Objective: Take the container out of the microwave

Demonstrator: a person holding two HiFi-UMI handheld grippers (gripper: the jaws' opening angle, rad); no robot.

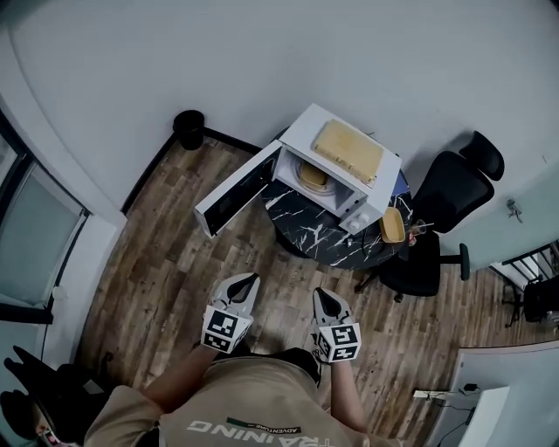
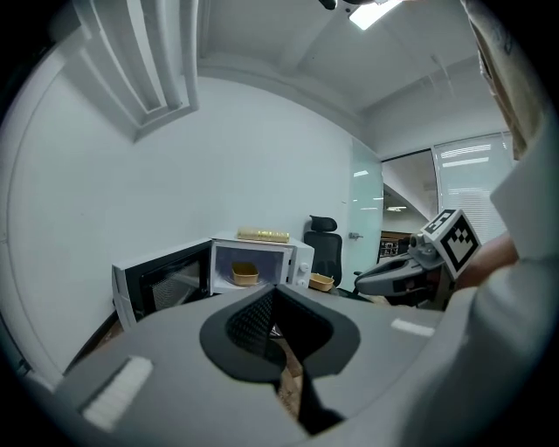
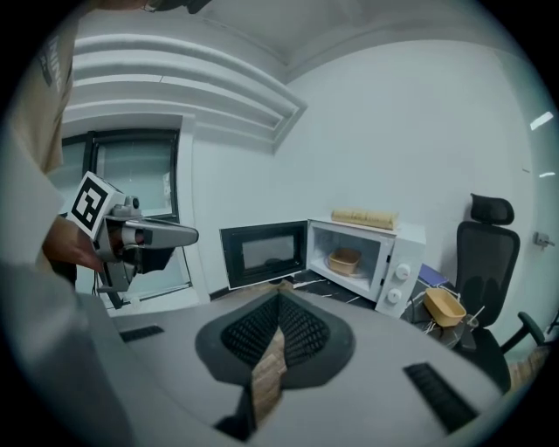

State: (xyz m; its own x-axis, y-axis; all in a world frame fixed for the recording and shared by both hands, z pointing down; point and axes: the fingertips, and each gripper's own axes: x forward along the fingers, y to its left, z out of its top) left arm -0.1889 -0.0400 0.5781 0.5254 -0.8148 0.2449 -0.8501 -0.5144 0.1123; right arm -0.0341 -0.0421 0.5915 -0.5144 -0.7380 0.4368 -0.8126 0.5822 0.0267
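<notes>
Tan container (image 1: 313,175) sits inside microwave (image 1: 303,133), well apart from right gripper (image 1: 325,295).

Overhead; both gripper views face microwave (image 3: 398,262)

Soft, even indoor light fills all three views, with a ceiling lamp (image 2: 376,10) glaring white high above the left tongs (image 2: 274,288) and a pale window (image 3: 140,166) up to the left of the right tongs (image 3: 279,293). Wide-angle lenses bow the walls and leave black corners around both gripper views. The grey bodies nearest each lens are blurred, the microwave (image 3: 362,253) beyond the tongs is fairly sharp, and shadows are faint, darkest in the hollow behind each pair.
</notes>
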